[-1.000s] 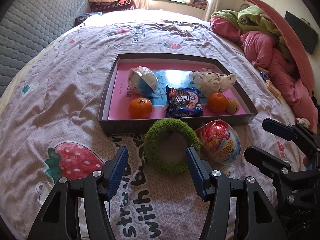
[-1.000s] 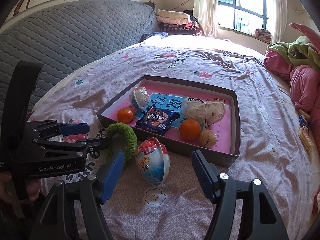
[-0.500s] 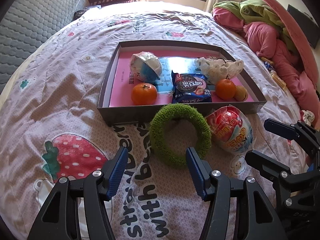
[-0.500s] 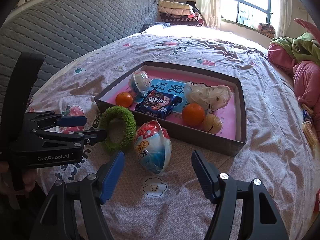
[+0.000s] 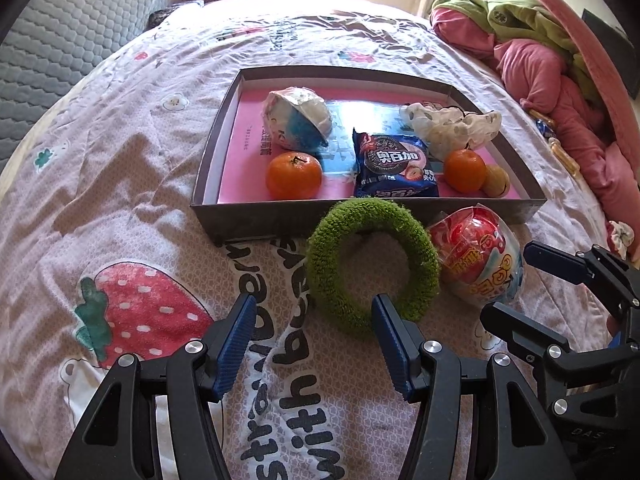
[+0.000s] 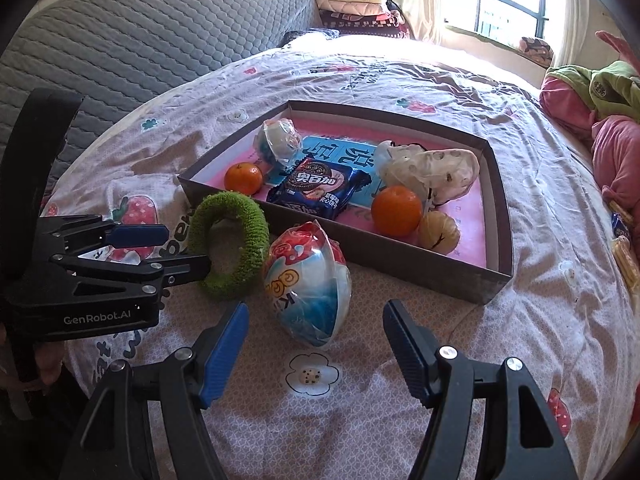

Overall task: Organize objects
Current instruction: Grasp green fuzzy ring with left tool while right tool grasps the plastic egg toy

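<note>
Left gripper (image 5: 314,334): standing wide with nothing clamped, filling the lower middle of the left wrist view; right finger tip overlapping the near edge of the green ring, contact impossible to tell.
Right gripper (image 6: 316,346): gaping wide and holding nothing, sitting low in the right wrist view with the wrapped egg just above the gap.
Green ring (image 5: 372,266): lying on the bedspread at frame centre, leaning against the tray's near wall.
Wrapped egg (image 6: 306,284): resting on the bedspread just beside the ring, right of it, outside the tray.
Tray (image 5: 218,222): sitting on the bed in the upper middle, containing two oranges, a blue biscuit packet (image 5: 394,168), a second wrapped egg, a small yellowish fruit and a crumpled white bag.
Bedspread (image 5: 132,184): showing a strawberry print at lower left.
</note>
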The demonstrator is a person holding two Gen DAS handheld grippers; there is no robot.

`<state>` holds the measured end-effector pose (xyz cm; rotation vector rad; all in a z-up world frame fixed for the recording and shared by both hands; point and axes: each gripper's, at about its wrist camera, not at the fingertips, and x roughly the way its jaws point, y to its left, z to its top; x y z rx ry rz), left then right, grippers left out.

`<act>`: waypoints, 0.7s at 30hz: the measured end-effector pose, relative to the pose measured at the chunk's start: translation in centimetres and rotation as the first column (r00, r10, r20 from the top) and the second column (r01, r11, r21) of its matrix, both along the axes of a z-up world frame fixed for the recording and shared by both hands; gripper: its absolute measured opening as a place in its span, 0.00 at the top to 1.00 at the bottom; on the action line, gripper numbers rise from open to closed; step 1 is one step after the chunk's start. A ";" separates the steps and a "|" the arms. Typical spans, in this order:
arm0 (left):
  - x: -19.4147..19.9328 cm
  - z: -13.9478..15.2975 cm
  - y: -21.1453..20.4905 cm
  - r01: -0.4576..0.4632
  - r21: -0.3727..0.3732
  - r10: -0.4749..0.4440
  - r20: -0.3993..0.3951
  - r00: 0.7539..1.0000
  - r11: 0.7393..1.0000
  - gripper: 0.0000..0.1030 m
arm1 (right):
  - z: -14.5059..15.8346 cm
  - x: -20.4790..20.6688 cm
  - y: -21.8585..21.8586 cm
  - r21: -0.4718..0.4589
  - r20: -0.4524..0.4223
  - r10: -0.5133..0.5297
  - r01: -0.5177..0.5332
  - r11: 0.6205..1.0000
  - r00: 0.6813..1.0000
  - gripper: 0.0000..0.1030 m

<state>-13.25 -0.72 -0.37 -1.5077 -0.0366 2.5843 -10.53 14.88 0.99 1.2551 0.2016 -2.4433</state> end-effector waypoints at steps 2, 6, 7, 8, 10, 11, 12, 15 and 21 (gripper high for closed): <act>-0.2 -0.1 0.0 -0.004 -0.004 0.004 -0.003 1.000 1.000 0.40 | -0.2 -0.2 0.0 0.004 0.006 -0.006 0.006 1.000 1.000 0.33; -1.0 -0.5 0.0 -0.018 -0.008 0.018 0.001 1.000 1.000 0.40 | -0.7 -0.8 -0.1 0.007 0.016 -0.015 0.015 1.000 1.000 0.33; -1.2 -0.6 0.0 -0.022 -0.011 0.022 0.003 1.000 1.000 0.40 | -0.9 -1.0 -0.1 0.006 0.020 -0.018 0.018 1.000 1.000 0.33; -1.4 -0.8 0.0 -0.025 -0.012 0.025 0.002 1.000 1.000 0.40 | -1.0 -1.2 -0.2 0.006 0.023 -0.021 0.021 1.000 1.000 0.33; -1.8 -1.0 0.0 -0.031 -0.023 0.031 0.001 1.000 0.999 0.40 | -1.3 -1.4 -0.3 0.005 0.032 -0.023 0.023 1.000 0.999 0.33; -2.0 -1.1 0.1 -0.033 -0.025 0.033 0.000 0.999 0.999 0.40 | -1.4 -1.6 -0.4 0.003 0.031 -0.025 0.025 1.000 0.999 0.33; -2.2 -1.1 0.1 -0.033 -0.025 0.033 -0.001 0.999 0.999 0.40 | -1.4 -1.7 -0.5 0.002 0.030 -0.024 0.024 1.000 0.999 0.33; -2.6 -1.1 0.3 -0.035 -0.034 0.035 -0.012 0.999 0.999 0.43 | -1.4 -2.0 -0.8 0.002 0.019 -0.023 0.023 1.000 1.000 0.33; -3.0 -1.1 0.7 -0.020 -0.027 0.019 -0.015 1.000 0.999 0.79 | -1.4 -2.3 -1.2 -0.008 0.012 -0.011 0.011 1.000 1.000 0.50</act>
